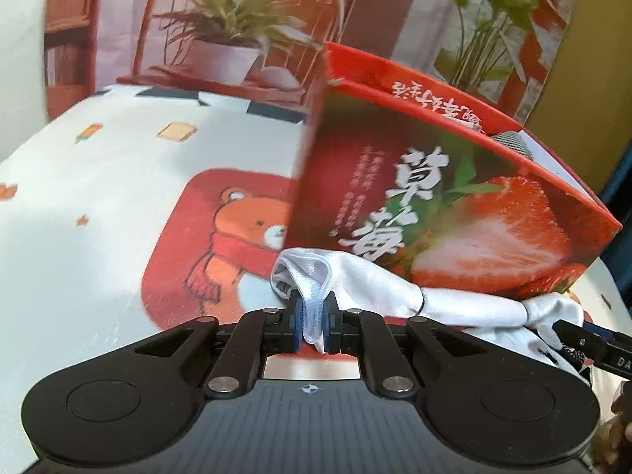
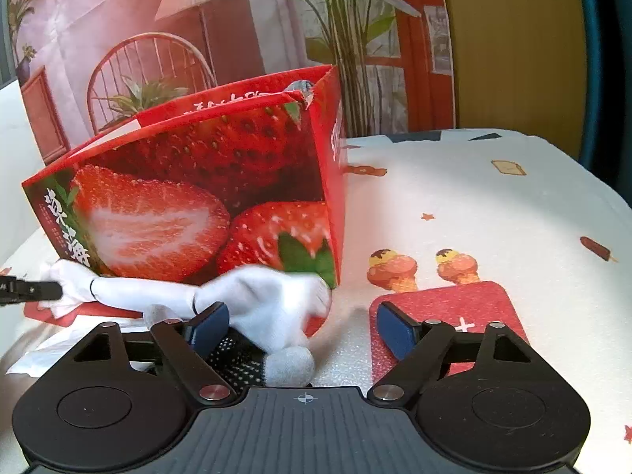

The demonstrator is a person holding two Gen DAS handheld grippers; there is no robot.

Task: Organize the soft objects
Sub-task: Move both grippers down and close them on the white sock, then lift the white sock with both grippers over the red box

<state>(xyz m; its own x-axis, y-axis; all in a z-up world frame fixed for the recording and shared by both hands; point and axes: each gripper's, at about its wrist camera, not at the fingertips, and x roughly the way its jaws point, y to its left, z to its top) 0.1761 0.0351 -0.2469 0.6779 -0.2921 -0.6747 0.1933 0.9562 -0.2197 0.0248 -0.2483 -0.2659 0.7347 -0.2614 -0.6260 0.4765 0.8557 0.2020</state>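
Note:
A white sock lies stretched along the foot of a red strawberry box. My left gripper is shut on the sock's ribbed cuff, which is pinched between the blue pads. In the right wrist view the sock's other end bunches up in front of the box, with a grey toe and a black dotted patch below it. My right gripper stands open around that end; the left pad is against the fabric and the right pad is well clear of it.
The box is open at the top, with a bit of grey fabric showing inside. A white tablecloth with bear and ice-cream prints covers the table. A printed backdrop of plants and a chair stands behind. Part of a hand shows at lower right.

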